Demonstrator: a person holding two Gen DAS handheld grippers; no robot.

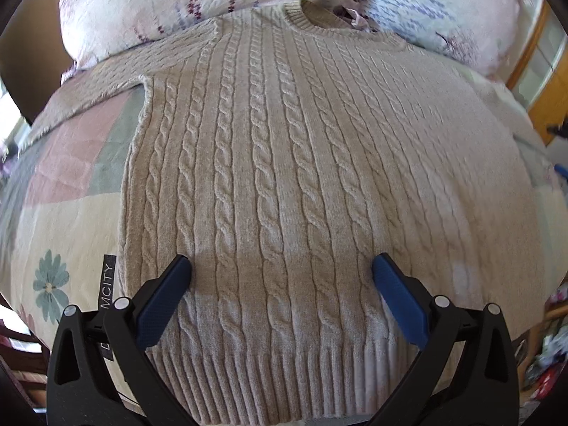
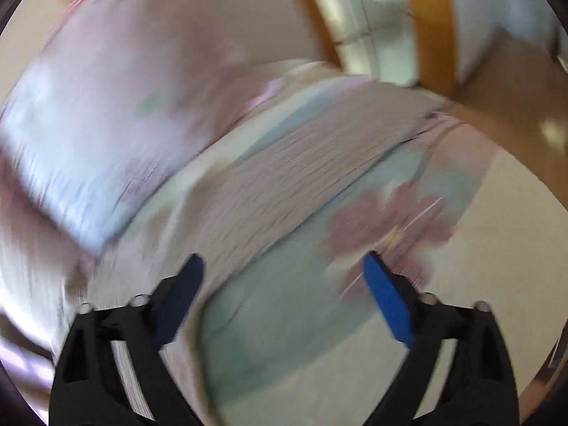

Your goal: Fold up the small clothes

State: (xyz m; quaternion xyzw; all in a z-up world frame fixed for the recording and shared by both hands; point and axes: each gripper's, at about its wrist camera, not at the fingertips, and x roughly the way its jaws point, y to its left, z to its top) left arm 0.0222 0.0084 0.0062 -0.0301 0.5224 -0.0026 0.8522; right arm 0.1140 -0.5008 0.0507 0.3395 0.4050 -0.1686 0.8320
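Note:
A beige cable-knit sweater [image 1: 284, 163] lies flat, front up, on a bed, its collar toward the pillows and its ribbed hem nearest me. Its left sleeve [image 1: 88, 81] stretches out to the left. My left gripper [image 1: 282, 266] is open and empty, hovering over the sweater's lower body just above the hem. The right wrist view is blurred by motion. My right gripper [image 2: 282, 262] is open and empty above the bedspread, with the sweater's right sleeve [image 2: 284, 177] stretched out ahead of it.
A patchwork floral bedspread [image 1: 67, 220] covers the bed. Two floral pillows [image 1: 149, 3] lie behind the collar. Wooden furniture and floor [image 2: 497, 81] lie beyond the bed's right edge.

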